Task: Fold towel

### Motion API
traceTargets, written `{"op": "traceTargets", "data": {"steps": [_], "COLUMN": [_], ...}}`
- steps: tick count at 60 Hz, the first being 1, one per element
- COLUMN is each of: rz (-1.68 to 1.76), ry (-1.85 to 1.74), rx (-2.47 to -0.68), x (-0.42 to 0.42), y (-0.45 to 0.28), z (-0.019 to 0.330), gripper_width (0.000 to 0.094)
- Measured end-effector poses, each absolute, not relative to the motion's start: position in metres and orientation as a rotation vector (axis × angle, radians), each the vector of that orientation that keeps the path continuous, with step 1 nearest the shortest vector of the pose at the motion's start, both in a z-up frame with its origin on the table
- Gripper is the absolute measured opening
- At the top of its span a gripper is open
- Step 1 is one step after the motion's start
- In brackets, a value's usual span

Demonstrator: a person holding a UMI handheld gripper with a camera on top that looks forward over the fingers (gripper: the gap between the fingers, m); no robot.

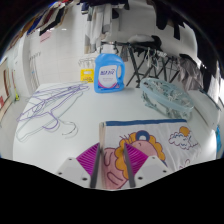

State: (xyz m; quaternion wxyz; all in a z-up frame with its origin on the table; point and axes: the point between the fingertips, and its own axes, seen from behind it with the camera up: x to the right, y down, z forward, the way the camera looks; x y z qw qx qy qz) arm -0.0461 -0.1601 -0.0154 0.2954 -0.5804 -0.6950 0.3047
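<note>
A white towel (160, 142) with a colourful cartoon print lies flat on the white table (90, 115). Its left part reaches in between my fingers. My gripper (110, 150) hangs low over that near-left corner. The fingers are open with a narrow gap, and the purple pads (88, 158) stand on either side of the printed cloth. I cannot see whether the pads touch the cloth. The towel's near edge is hidden behind the fingers.
A blue detergent bottle (107, 72) stands beyond the towel at mid-table. Several wire hangers (50, 105) lie to the left. A clear plastic container (165, 97) sits to the right behind the towel. Chairs and a rack (150, 48) stand at the back.
</note>
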Motion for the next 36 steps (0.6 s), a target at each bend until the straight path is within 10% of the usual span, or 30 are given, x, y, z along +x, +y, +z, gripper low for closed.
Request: {"op": "traceTargets", "data": {"steps": [3, 36], "rz": [0.722, 0.888], "ry": [-1.823, -1.621], "rx": [-1.519, -1.737], "x": [-0.051, -0.061], "y": [-0.142, -0.018], "z": [-0.014, 0.116], "gripper_width": [0.004, 0.0031]}}
